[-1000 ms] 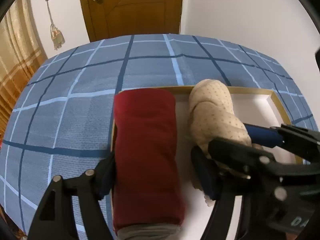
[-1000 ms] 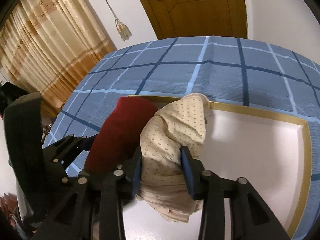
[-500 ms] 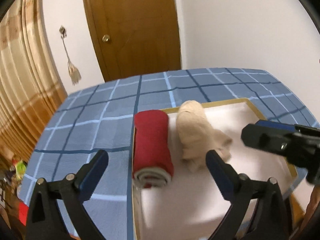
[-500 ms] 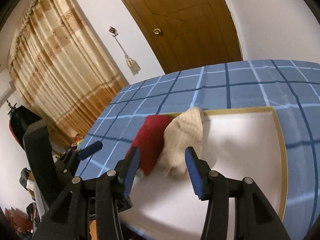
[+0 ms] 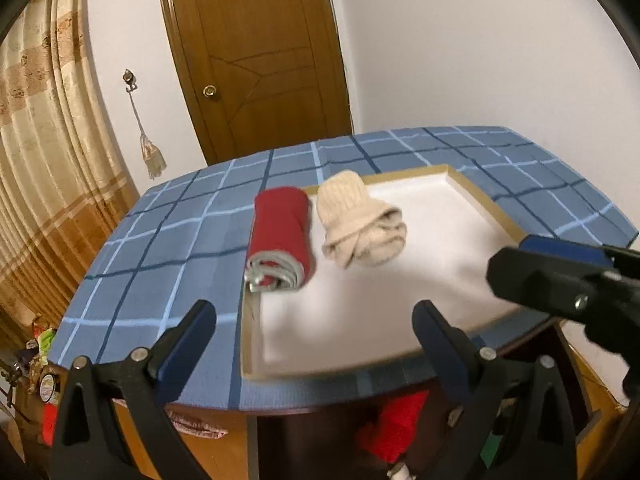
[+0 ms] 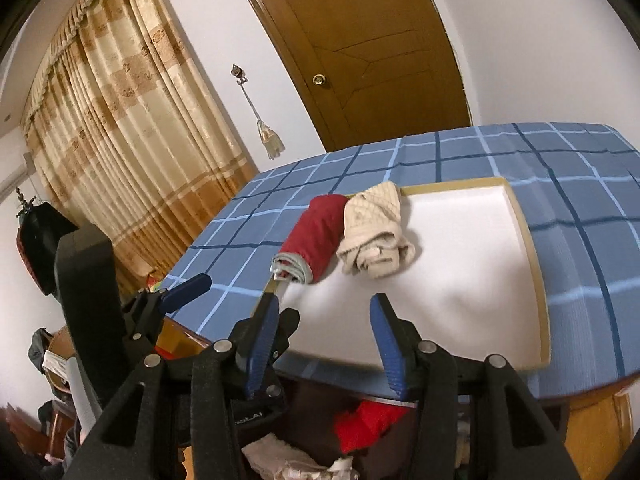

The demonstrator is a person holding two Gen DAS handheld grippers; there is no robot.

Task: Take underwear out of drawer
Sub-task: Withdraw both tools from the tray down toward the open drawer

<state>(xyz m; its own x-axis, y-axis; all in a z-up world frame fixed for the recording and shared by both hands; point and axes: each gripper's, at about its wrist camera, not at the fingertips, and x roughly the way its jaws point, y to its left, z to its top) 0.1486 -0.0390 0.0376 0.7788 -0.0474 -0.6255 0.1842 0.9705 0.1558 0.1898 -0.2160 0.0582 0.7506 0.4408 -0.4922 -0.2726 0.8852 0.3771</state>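
Observation:
A red roll of underwear (image 5: 280, 232) and a beige dotted roll (image 5: 362, 220) lie side by side at the left end of the white tray (image 5: 480, 196). The tray rests on the blue checked table. My left gripper (image 5: 314, 320) hangs open and empty over the tray's near edge, well short of the red roll. My right gripper (image 6: 324, 312) is open too, with nothing between its blue pads (image 6: 264, 320), near the tray's front edge and short of the red roll (image 6: 316, 236) and beige roll (image 6: 376, 236). Below the table edge, an open drawer holds a red garment (image 6: 368, 420).
The blue checked cloth (image 5: 160, 248) covers the table around the tray. A wooden door (image 5: 256, 60) and a white wall stand behind it, with gold curtains (image 6: 120, 140) at the left. White and pale clothes (image 6: 280, 456) lie in the drawer below.
Both grippers have let go of the rolls and pulled back and up from the tray. The left jaws have widened. Both rolls stay on the tray.

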